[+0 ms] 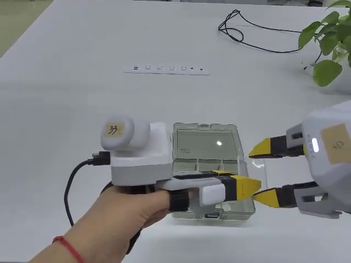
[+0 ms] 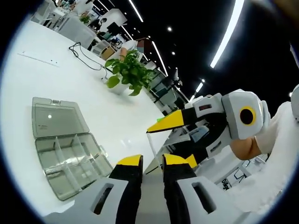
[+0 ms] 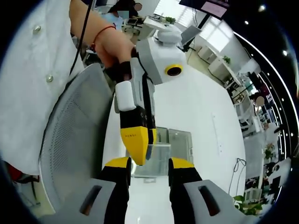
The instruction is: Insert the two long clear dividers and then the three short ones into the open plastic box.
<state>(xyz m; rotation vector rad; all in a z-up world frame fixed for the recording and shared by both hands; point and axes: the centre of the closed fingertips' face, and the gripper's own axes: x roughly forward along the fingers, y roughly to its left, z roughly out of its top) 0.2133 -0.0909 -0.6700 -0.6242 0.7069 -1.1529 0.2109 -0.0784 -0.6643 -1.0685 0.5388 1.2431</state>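
The open clear plastic box (image 1: 189,211) lies on the white table, lid (image 1: 205,143) flat behind the base; clear dividers split the base (image 2: 70,158) into compartments. My left gripper (image 1: 249,185), held by a hand over the box's right part, is shut on a small clear divider (image 1: 258,167) that sticks out past its yellow tips. My right gripper (image 1: 253,172) faces it from the right, open, one jaw on each side of the divider. In the right gripper view the divider (image 3: 159,153) hangs between the open right gripper (image 3: 148,163) and in front of the box (image 3: 180,140).
A white socket strip (image 1: 170,68) lies farther back on the table, a black cable (image 1: 247,33) coils at the back right, and a green plant (image 1: 329,44) stands at the right edge. The left gripper's black cord (image 1: 71,192) loops to the left. A mesh chair (image 3: 70,140) is behind the hand.
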